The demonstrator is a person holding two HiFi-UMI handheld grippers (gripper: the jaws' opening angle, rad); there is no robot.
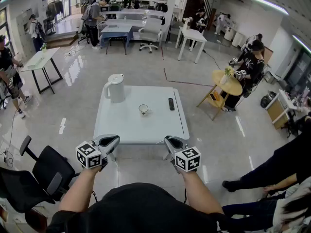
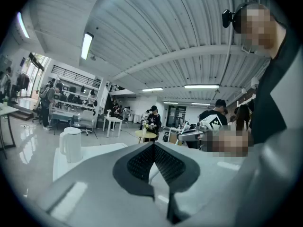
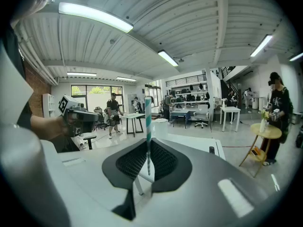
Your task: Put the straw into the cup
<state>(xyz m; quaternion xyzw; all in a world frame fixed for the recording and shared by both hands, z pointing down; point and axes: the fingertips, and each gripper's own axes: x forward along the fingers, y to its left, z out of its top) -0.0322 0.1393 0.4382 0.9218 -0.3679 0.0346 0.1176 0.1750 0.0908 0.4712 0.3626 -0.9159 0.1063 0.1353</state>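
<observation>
A small white cup [image 1: 143, 109] stands near the middle of the low white table [image 1: 126, 127]. Both grippers hover side by side just short of the table's near edge. My right gripper [image 1: 170, 141] is shut on a teal-and-white striped straw [image 3: 147, 122], which stands upright between its jaws in the right gripper view [image 3: 148, 143]. The straw does not show in the head view. My left gripper [image 1: 111, 141] is shut with nothing between its jaws [image 2: 155, 145]. The cup is hidden behind the jaws in both gripper views.
A white kettle [image 1: 115, 88] stands at the table's far left and a black remote [image 1: 171, 104] lies to the right of the cup. A black office chair [image 1: 43, 171] is at my left; a person's legs [image 1: 272, 176] are at my right. A round yellow side table [image 1: 227, 83] stands beyond.
</observation>
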